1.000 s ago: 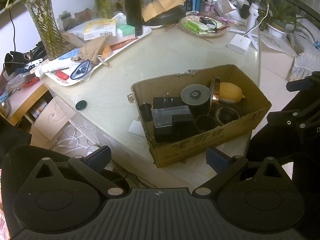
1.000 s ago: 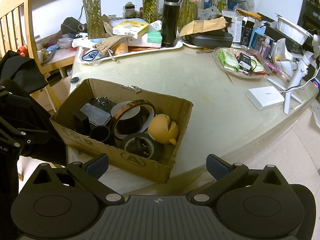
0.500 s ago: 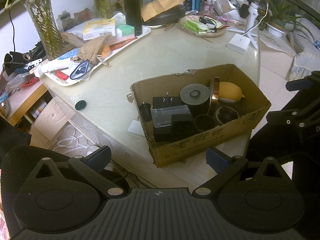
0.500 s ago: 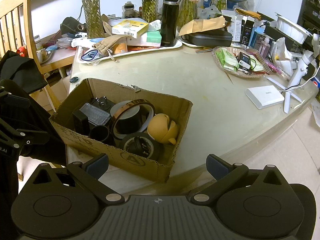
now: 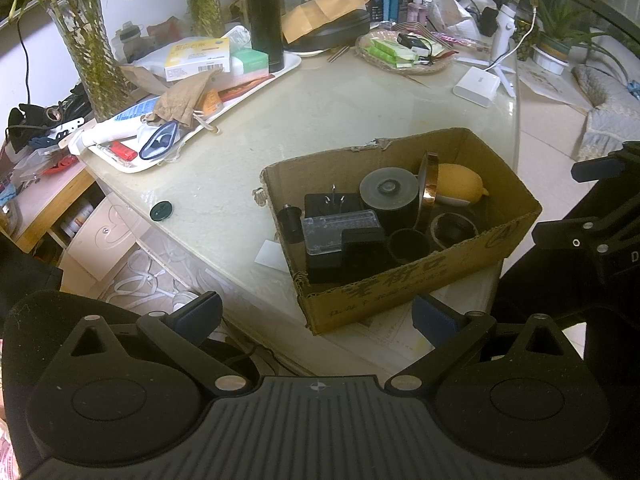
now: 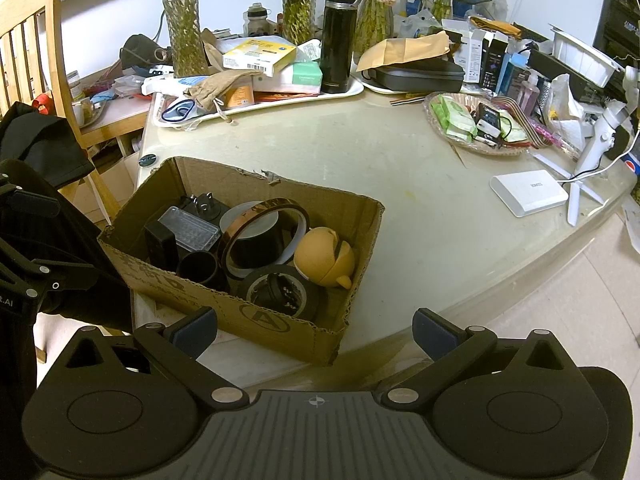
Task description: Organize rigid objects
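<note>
Both grippers hang back off the near edge of the pale glossy table [image 6: 400,168], and neither carries anything: the left gripper [image 5: 316,314] has its jaws spread wide with only air between them, and the right gripper [image 6: 316,326] stands released in the same way.

The task's things are gathered in the open brown cardboard box [image 6: 248,316] that sits at the table's near edge. Inside it lie a clear ribbed plastic case [image 5: 340,230], a black plug block with metal prongs [image 5: 330,206], a black cylinder with a grey disc top [image 5: 388,190], an amber roll of tape standing on edge [image 6: 264,216], a black tape roll lying flat [image 6: 280,292], a small black cup [image 5: 408,244] and a yellow egg-shaped toy [image 6: 324,256]. They are packed close, several touching.

This fits two stages equally well: a box filled and the hands drawn away, or a box of loose pieces waiting to be lifted out and laid in order on the bare tabletop beyond (nothing here settles which). A small dark round cap [image 5: 161,211] lies alone on the table to the left of the box, well apart from it.

Any reach into the box would, I judge, need a steep approach from above, since the walls are tall and the pieces crowd each other.
</note>
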The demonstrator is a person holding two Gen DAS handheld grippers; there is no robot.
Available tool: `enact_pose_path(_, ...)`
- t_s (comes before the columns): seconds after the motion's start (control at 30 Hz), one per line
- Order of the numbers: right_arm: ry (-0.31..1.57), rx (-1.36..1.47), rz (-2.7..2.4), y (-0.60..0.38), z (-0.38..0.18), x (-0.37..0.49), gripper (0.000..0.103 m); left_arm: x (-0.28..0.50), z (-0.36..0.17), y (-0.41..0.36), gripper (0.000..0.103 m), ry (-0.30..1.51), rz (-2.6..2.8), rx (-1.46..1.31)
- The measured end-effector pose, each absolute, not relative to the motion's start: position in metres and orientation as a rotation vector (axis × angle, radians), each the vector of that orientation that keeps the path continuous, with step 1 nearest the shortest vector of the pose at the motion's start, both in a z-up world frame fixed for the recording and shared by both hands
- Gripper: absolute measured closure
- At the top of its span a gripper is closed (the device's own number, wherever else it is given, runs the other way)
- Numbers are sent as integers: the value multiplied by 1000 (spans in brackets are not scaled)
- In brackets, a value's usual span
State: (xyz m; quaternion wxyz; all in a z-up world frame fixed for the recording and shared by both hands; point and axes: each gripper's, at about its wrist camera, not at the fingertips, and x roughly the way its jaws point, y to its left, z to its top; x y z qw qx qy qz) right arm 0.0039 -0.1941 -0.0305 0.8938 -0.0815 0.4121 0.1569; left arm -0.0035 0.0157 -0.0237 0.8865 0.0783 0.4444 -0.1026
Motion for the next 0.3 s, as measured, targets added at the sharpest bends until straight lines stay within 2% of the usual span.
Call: enact_pose_path(0.3, 855, -169, 325, -194, -30, 4, 0, -6, -25, 15, 0, 913, -227, 158)
